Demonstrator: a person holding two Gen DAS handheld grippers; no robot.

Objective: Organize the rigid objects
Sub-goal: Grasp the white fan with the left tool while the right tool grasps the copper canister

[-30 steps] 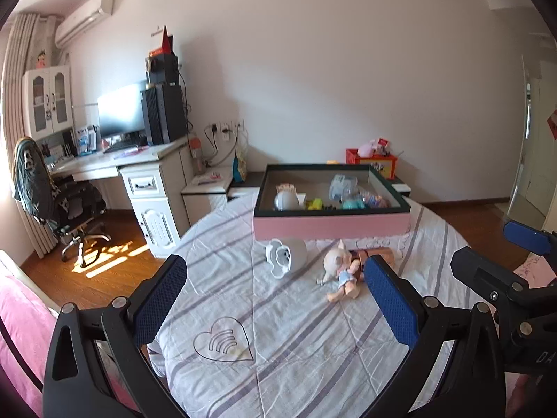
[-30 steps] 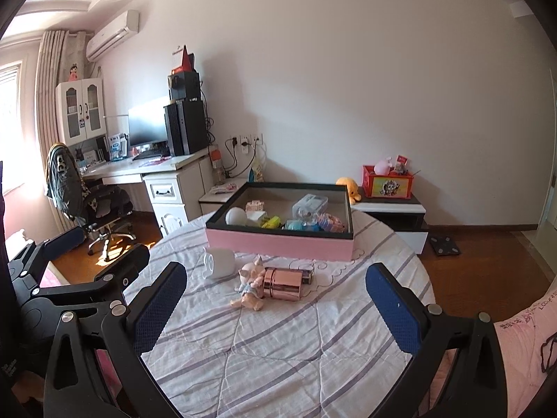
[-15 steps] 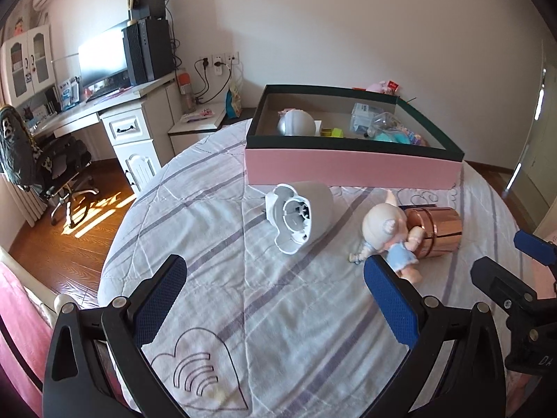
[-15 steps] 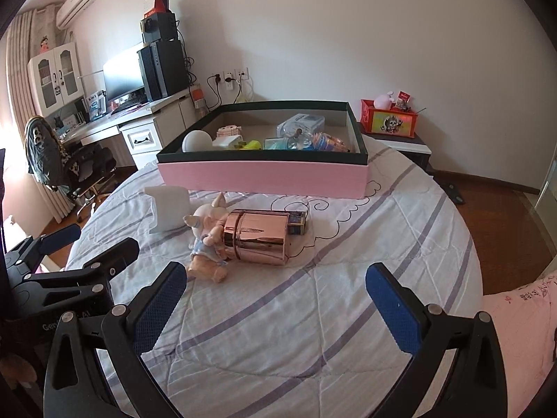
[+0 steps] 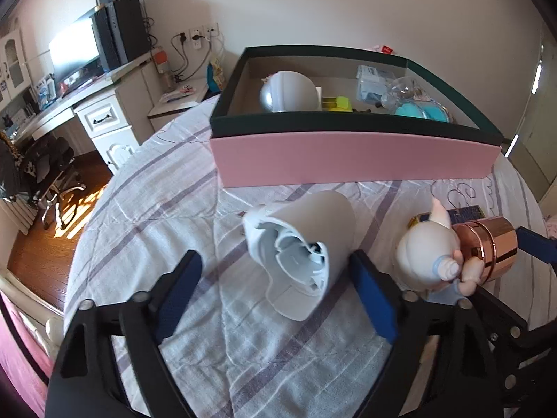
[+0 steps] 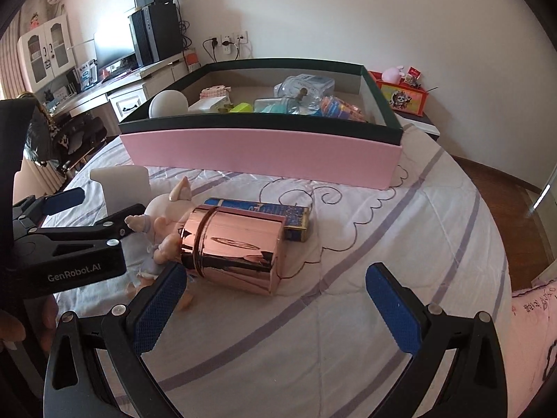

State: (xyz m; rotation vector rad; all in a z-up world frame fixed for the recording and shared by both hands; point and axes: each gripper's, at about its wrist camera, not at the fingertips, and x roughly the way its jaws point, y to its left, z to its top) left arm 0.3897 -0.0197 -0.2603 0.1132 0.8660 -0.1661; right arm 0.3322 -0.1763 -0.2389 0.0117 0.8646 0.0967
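Note:
On the striped cloth lies a white plastic fan-like device [image 5: 303,244] on its side, between the fingers of my left gripper [image 5: 276,294]. Its jaws are closing; the right pad is next to the device and the left pad stands apart. A shiny copper canister [image 6: 236,244] lies just ahead of my right gripper [image 6: 276,310], which is open. A small doll [image 6: 163,216] leans against the canister, and a blue and gold box [image 6: 257,212] lies behind it. The pink box with a dark green rim [image 6: 261,153] behind them holds several toys.
The round table's cloth [image 6: 348,331] drops off to wooden floor [image 6: 504,191] on the right. A desk with a monitor [image 5: 80,52] and an office chair [image 5: 45,174] stand to the left. A red box [image 6: 403,95] sits on a low cabinet behind.
Both grippers have come down and forward over the table. The left jaws have narrowed around the white device. The right gripper now sits just before the copper canister.

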